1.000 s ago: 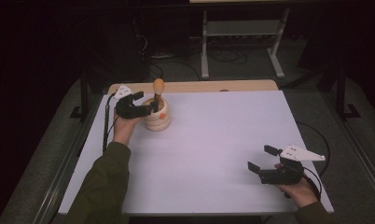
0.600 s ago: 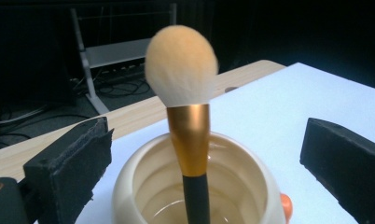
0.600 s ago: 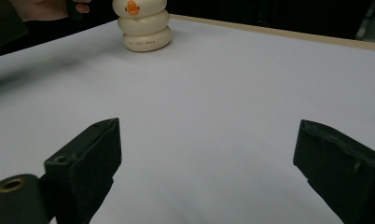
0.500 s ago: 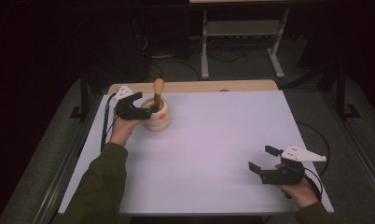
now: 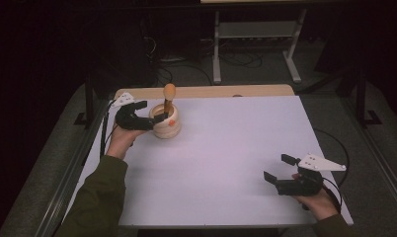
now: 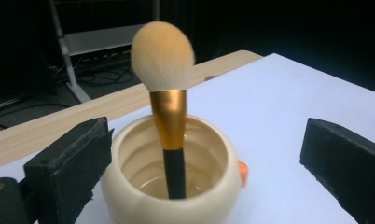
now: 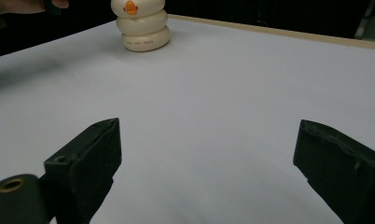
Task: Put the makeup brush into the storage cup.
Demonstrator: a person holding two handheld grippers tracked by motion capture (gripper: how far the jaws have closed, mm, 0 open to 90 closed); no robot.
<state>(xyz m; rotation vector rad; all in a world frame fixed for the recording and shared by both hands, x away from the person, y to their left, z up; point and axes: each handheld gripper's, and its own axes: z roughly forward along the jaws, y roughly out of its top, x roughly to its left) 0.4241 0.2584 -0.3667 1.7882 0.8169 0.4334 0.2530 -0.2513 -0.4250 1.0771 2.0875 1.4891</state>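
Left hand-held gripper (image 5: pixel 152 117): spread — jaws just opened, flanking the cup (image 6: pixel 169 186)
Right hand-held gripper (image 5: pixel 276 170): spread, empty
Risk: a nudge tips the cup, spilling the brush (image 6: pixel 167 93)

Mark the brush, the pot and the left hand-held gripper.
brush (image 6: pixel 163 56), left gripper view, on the bristle head
pot (image 6: pixel 223 172), left gripper view, on its rim
left hand-held gripper (image 5: pixel 152 116), high view, between its fingertips

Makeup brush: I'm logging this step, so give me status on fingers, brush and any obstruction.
Left gripper open, just released, astride cream pot. Makeup brush upright in pot, untouched. Right gripper open, idle at near edge. Nothing in the way.
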